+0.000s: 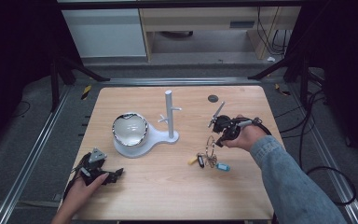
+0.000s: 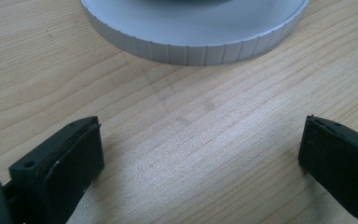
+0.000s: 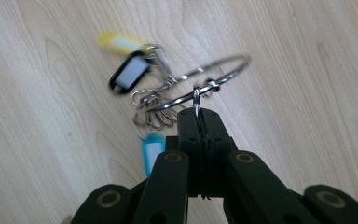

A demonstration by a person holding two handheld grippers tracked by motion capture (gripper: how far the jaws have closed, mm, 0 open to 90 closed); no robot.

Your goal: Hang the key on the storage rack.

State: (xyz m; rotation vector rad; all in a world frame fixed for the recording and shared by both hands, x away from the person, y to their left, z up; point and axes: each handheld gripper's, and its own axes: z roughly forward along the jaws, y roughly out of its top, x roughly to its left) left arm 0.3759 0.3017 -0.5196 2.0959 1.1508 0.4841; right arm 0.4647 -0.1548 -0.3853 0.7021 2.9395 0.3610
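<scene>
Wide-jawed, left gripper (image 1: 103,175) rests near the white stand (image 1: 142,138); right gripper (image 3: 200,116), clamping the key ring (image 3: 205,79), should probably lift slowly, keeping tags untangled.

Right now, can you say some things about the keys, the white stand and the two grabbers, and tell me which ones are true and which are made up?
1. The right gripper has its fingers shut on the key ring. True.
2. The left gripper is holding the white stand. False: its fingers are wide open over bare table, near the stand's round base.
3. A yellow tag, a black tag and a blue tag hang from the ring. True.
4. The keys are hanging on the stand's pegs. False: they are beside it, the tags on the table.
5. A shiny bowl sits on the stand's base. True.
</scene>
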